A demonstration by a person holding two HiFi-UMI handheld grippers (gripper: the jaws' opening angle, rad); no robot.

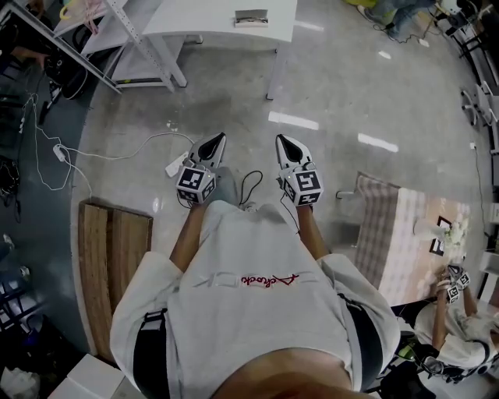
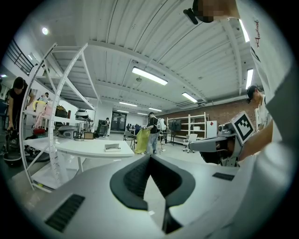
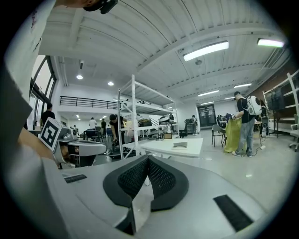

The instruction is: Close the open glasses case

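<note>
Glasses case (image 1: 251,17) is lying on the white table (image 1: 195,23), toward the table's right end as I am facing it and close to the edge nearest me. It is showing as a small flat grey thing, alone on that part of the top. It is too small in every view for me to tell whether its lid is standing up, or whether anything is sitting inside it.

I am holding my left gripper (image 1: 221,137) and my right gripper (image 1: 281,139) side by side in front of my chest. Both are pointing toward the table and hanging well short of it, over the grey floor on my side of the table. The jaws of each are pressing together at the tips, with nothing between them. From above, the case is lying straight ahead of the gap between the two grippers and well apart from both.

A white shelf rack (image 2: 56,116) is standing at the table's left end. A white power strip (image 1: 175,165) with its cable is lying on the floor between the table and me. A person holding a yellow bag (image 2: 142,140) is standing beyond the table's far side.
</note>
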